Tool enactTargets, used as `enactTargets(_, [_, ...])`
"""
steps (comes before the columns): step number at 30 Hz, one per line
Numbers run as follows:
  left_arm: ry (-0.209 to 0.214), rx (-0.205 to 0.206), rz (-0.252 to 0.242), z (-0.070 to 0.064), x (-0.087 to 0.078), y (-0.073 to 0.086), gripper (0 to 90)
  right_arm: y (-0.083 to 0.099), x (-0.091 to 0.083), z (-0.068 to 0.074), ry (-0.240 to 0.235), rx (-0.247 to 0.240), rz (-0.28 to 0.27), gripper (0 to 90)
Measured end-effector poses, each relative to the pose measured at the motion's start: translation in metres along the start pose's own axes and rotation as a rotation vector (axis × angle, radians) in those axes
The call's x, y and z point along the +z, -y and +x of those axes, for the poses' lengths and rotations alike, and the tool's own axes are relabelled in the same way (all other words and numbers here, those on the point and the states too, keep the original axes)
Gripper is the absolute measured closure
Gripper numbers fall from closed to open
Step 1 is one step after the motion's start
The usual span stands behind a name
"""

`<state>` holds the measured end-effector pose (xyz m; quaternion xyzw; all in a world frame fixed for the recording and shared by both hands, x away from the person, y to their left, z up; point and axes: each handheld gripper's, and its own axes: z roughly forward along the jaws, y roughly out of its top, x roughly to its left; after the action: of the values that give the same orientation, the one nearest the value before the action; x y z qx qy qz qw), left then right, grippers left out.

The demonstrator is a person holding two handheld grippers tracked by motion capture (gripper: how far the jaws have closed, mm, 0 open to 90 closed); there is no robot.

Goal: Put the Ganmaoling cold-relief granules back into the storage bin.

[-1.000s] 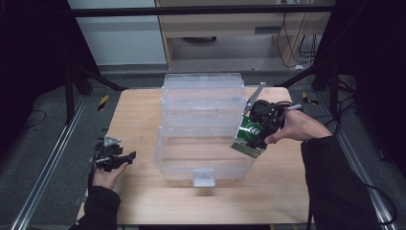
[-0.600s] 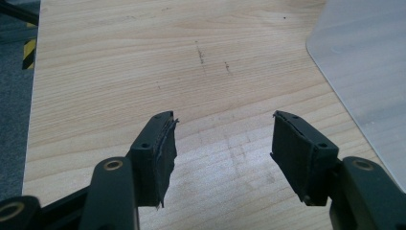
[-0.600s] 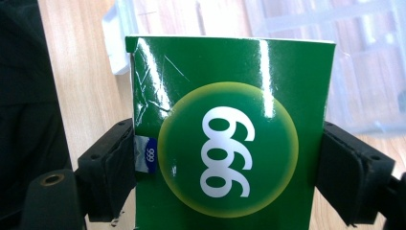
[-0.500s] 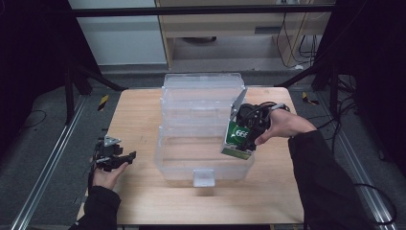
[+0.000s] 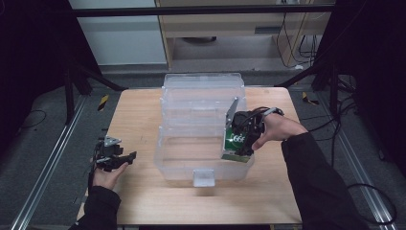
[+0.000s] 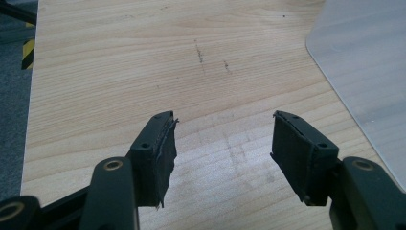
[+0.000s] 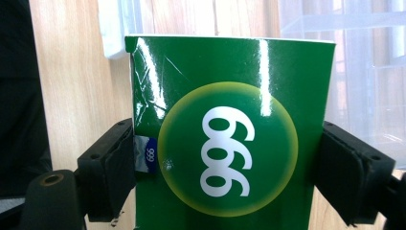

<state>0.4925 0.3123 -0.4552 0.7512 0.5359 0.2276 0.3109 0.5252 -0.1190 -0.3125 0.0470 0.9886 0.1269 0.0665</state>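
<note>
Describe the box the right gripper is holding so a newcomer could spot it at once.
Start at the wooden table, then find the clear plastic bins in its middle. At the right front corner of the nearest bin, the right gripper is shut on a green box. It is the one coloured thing there: glossy green with white digits in a yellow-edged circle.

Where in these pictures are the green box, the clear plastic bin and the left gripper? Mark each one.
green box (image 7: 230,143): right gripper view, on its round yellow-ringed label.
clear plastic bin (image 5: 191,163): high view, on its near compartment's wall.
left gripper (image 6: 222,143): left gripper view, midway between its open fingertips.
</note>
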Motion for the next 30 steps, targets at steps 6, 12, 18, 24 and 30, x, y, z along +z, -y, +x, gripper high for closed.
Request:
enactTargets(6, [0.001, 0.0, 0.001, 0.0, 0.0, 0.0, 40.2, 0.001, 0.006, 0.001, 0.0, 0.002, 0.033, 17.0])
enactTargets(12, [0.002, 0.0, -0.001, 0.0, 0.0, 0.0, 40.2, 0.001, 0.015, 0.0, -0.008, 0.013, 0.056, 17.0])
enactTargets(18, [0.001, 0.001, 0.003, 0.0, 0.0, 0.0, 40.2, 0.004, 0.023, -0.001, -0.016, 0.025, 0.064, 16.9])
enactTargets(24, [0.001, 0.002, 0.004, 0.0, 0.001, 0.0, 40.2, 0.003, 0.024, -0.001, -0.018, 0.017, 0.066, 16.9])
enactTargets(30, [0.0, 0.002, 0.005, 0.001, 0.001, 0.0, 40.2, 0.001, 0.028, 0.001, -0.012, 0.003, 0.071, 17.0])
